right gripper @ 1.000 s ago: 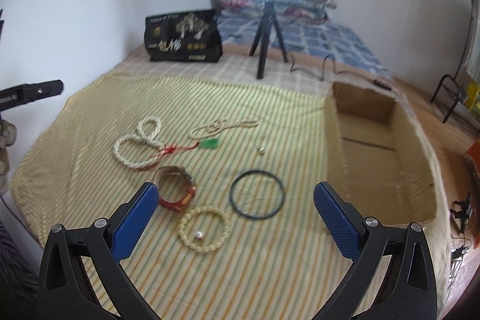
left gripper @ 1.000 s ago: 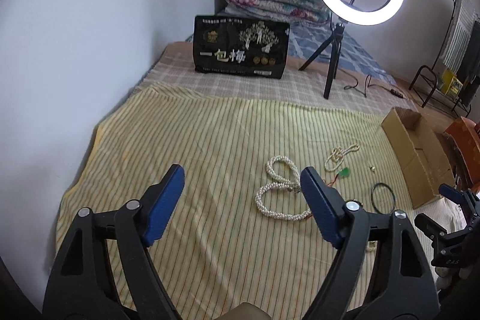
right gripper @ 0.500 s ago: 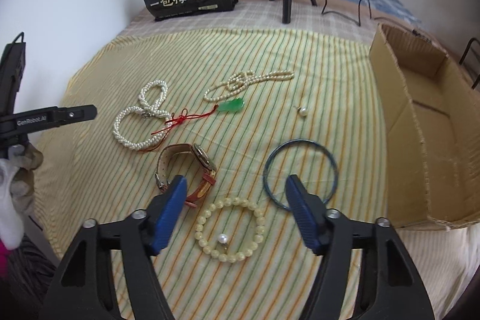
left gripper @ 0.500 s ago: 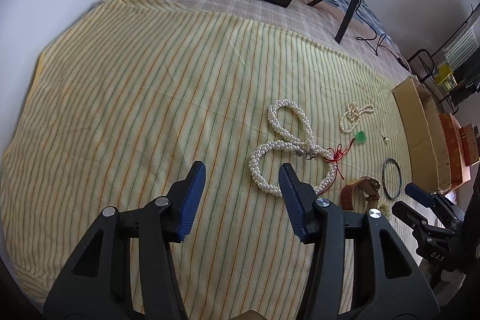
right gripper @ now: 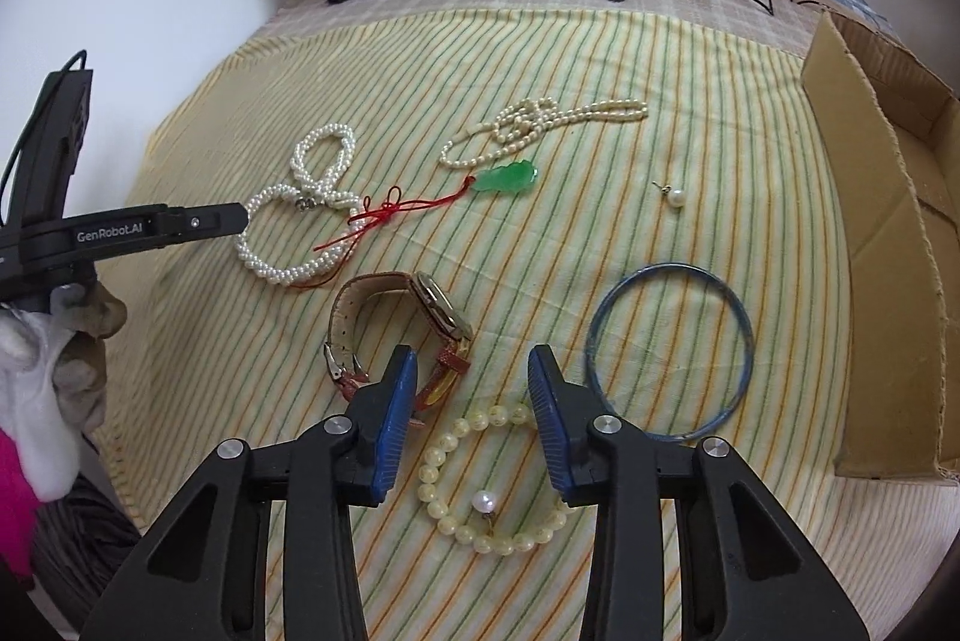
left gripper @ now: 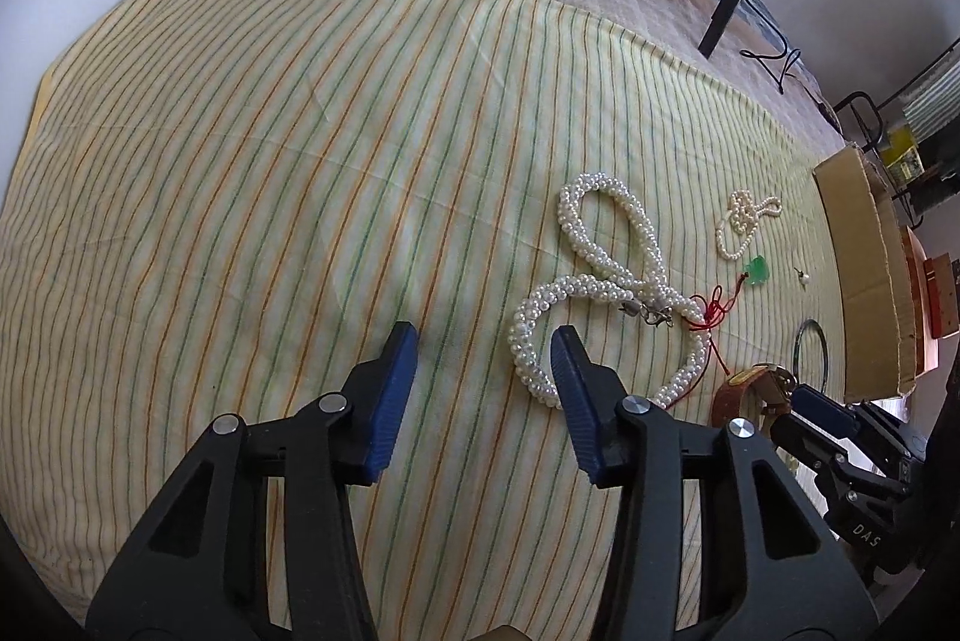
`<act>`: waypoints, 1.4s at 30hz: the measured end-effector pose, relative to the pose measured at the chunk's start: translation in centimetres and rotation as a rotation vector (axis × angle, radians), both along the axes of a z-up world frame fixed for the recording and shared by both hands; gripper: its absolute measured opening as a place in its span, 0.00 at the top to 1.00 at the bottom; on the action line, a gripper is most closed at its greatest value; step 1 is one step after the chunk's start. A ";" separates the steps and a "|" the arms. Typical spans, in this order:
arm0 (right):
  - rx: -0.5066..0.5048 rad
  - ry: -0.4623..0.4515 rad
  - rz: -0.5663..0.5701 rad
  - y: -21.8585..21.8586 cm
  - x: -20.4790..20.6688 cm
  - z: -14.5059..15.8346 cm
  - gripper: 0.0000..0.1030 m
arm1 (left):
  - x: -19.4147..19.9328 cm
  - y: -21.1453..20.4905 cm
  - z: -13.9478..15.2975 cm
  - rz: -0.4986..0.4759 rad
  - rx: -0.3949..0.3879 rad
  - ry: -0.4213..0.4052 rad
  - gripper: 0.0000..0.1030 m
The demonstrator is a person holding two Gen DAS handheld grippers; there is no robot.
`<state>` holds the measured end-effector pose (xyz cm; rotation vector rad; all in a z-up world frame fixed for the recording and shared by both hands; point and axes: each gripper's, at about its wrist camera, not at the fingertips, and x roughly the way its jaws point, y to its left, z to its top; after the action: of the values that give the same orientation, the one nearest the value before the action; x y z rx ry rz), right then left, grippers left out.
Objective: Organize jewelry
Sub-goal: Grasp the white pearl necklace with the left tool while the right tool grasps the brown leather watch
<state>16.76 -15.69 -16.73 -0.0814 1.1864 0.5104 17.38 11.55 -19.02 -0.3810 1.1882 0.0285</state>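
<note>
Bead bracelet (right gripper: 501, 479) on the striped cloth (right gripper: 600, 65), directly below the right tool (right gripper: 471, 422), fingers apart astride its far rim; left tool (left gripper: 483, 392), likewise apart, farther, beside the pearl necklace (left gripper: 600, 293).

A thick white pearl rope (right gripper: 300, 227) lies in a figure-eight, a red cord (right gripper: 384, 212) across it leading to a green pendant (right gripper: 507, 177). Beyond, a thin pearl strand (right gripper: 540, 125) lies knotted. A brown-strapped watch (right gripper: 396, 329) rests on edge, beside a pale yellow bead bracelet (right gripper: 480, 479) ringing one loose pearl (right gripper: 483, 502). A blue bangle (right gripper: 669, 353) lies flat; another pearl (right gripper: 676, 198) sits apart.
</note>
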 end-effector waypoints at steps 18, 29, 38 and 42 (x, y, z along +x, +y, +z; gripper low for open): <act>-0.072 -0.028 0.038 1.7 0.6 -1.4 0.71 | 0.9 -3.3 -0.7 -0.084 0.222 -0.063 0.81; -0.080 -0.061 0.038 1.8 0.6 -1.1 0.87 | 0.7 -2.4 1.1 -0.017 0.146 -0.113 0.94; -0.055 -0.114 0.019 1.6 0.3 1.3 0.87 | -0.8 -2.6 7.6 0.012 0.105 -0.277 0.95; -0.052 -0.136 0.013 1.7 0.1 2.3 0.87 | -1.7 -2.9 10.5 0.015 0.097 -0.345 0.95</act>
<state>16.89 -13.98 -14.43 -0.1660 1.0666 0.4787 15.67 8.68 -8.56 -0.2955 0.8403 0.0315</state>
